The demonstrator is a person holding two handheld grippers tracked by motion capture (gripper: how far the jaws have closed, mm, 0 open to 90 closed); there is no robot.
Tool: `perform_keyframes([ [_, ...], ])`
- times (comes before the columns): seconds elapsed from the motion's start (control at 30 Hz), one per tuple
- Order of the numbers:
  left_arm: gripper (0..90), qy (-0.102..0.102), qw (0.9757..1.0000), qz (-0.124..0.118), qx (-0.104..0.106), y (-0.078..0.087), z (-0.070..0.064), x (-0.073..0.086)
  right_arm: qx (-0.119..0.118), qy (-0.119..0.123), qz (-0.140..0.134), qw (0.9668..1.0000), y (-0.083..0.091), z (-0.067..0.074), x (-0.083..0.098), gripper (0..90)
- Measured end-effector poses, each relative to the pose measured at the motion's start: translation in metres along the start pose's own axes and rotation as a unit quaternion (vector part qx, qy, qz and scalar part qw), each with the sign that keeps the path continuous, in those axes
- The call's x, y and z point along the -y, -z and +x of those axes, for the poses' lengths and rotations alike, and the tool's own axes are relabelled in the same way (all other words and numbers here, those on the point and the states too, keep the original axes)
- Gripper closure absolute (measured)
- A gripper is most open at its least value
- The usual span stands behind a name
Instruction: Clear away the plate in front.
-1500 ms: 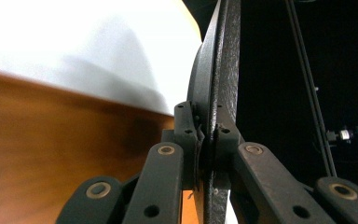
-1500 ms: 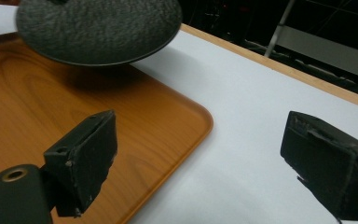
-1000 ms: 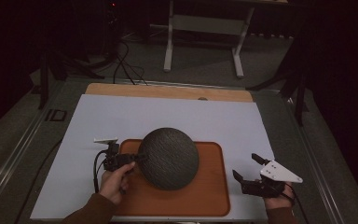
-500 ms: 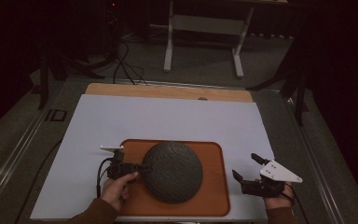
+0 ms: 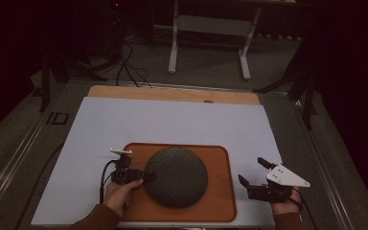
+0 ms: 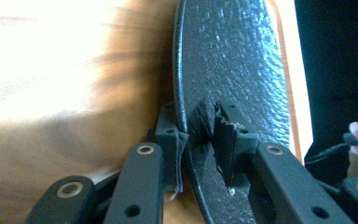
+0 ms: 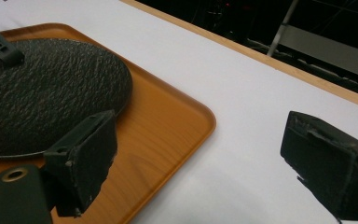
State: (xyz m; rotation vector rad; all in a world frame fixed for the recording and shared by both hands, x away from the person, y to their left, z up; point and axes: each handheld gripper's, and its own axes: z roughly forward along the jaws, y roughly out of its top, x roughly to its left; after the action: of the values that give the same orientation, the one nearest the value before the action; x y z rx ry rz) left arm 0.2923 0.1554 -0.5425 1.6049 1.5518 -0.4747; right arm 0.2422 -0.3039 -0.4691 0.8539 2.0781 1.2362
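A dark, rough-textured round plate (image 5: 177,177) (image 7: 42,93) lies flat on an orange-brown tray (image 5: 218,191) (image 7: 168,121). My left gripper (image 5: 148,176) is at the plate's left rim. In the left gripper view the plate (image 6: 233,60) has its rim between the jaws of the left gripper (image 6: 200,135). These jaws have just been opening, and one pad stands a little off the plate's top face. My right gripper (image 5: 251,170) (image 7: 205,163) rests open and holds nothing, just right of the tray, over the white mat (image 5: 172,124).
The white mat covers most of the table, and a wooden strip (image 5: 172,93) shows along the far edge. Beyond the table, a white stand (image 5: 211,24) and cables (image 5: 124,67) sit on the dark floor. Bare mat lies behind and on both sides of the tray.
The plate, held tilted up a second ago, has come down flat on the tray. The left gripper sank with it and its jaws have loosened. The right gripper has not moved.
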Motion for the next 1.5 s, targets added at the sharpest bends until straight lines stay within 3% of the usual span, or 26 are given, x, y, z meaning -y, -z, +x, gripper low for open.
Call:
perform_keyframes([
  [0.4,64.8,-0.025,0.9997,-0.002,-0.007,-0.001,-0.004,0.000,-0.002,0.001,0.001,1.0000,0.000,0.000,0.000,10.5],
  [0.43,64.0,-0.051,0.9984,0.003,-0.024,-0.001,-0.008,-0.001,-0.002,0.000,0.001,1.0000,0.000,0.000,0.000,10.5],
  [0.5,62.0,-0.080,0.9958,0.008,-0.045,-0.001,-0.014,-0.001,-0.002,0.000,0.001,1.0000,0.000,0.000,0.000,10.5],
  [0.67,60.5,-0.101,0.9924,0.009,-0.069,-0.001,-0.019,-0.001,-0.002,0.000,0.001,1.0000,0.000,0.000,0.000,10.5],
  [0.7,60.3,-0.110,0.9908,0.009,-0.078,-0.001,-0.021,-0.001,-0.002,0.000,0.001,1.0000,0.000,0.000,0.000,10.5],
  [0.77,57.4,-0.143,0.9814,-0.001,-0.129,0.002,-0.026,-0.002,-0.002,0.000,0.000,1.0000,0.000,0.000,0.000,10.5],
  [0.8,58.0,-0.157,0.9778,-0.002,-0.139,0.004,-0.027,-0.003,-0.003,0.000,0.000,1.0000,0.000,0.000,0.000,10.5],
  [0.87,58.2,-0.167,0.9756,-0.007,-0.143,0.006,-0.029,-0.004,-0.003,0.000,0.000,1.0000,0.000,0.000,0.000,10.5],
  [0.9,58.0,-0.167,0.9756,-0.007,-0.143,0.006,-0.029,-0.004,-0.003,0.000,0.000,1.0000,0.000,0.000,0.000,10.5],
  [0.93,57.4,-0.176,0.9731,-0.007,-0.149,0.005,-0.031,-0.003,-0.003,0.000,0.001,1.0000,0.000,0.000,0.000,10.5],
  [0.97,56.6,-0.176,0.9731,-0.007,-0.149,0.005,-0.031,-0.003,-0.003,0.000,0.001,1.0000,0.000,0.000,0.000,10.5],
  [1.03,55.6,-0.189,0.9692,-0.004,-0.158,0.004,-0.033,-0.002,-0.003,0.000,0.000,1.0000,0.000,0.000,0.000,10.5],
  [1.07,55.1,-0.189,0.9692,-0.004,-0.158,0.004,-0.033,-0.002,-0.003,0.000,0.000,1.0000,0.000,0.000,0.000,10.5],
  [1.2,54.3,-0.204,0.9629,-0.012,-0.176,0.005,-0.036,-0.002,-0.003,0.000,0.000,1.0000,0.000,0.000,0.000,10.5],
  [1.37,51.3,-0.207,0.9615,-0.016,-0.180,0.005,-0.037,-0.003,-0.004,0.000,0.000,1.0000,0.000,0.000,0.000,10.5],
  [1.5,50.1,-0.223,0.9546,-0.022,-0.196,0.006,-0.040,-0.003,-0.003,0.000,0.000,1.0000,0.000,0.000,0.000,10.5],
])
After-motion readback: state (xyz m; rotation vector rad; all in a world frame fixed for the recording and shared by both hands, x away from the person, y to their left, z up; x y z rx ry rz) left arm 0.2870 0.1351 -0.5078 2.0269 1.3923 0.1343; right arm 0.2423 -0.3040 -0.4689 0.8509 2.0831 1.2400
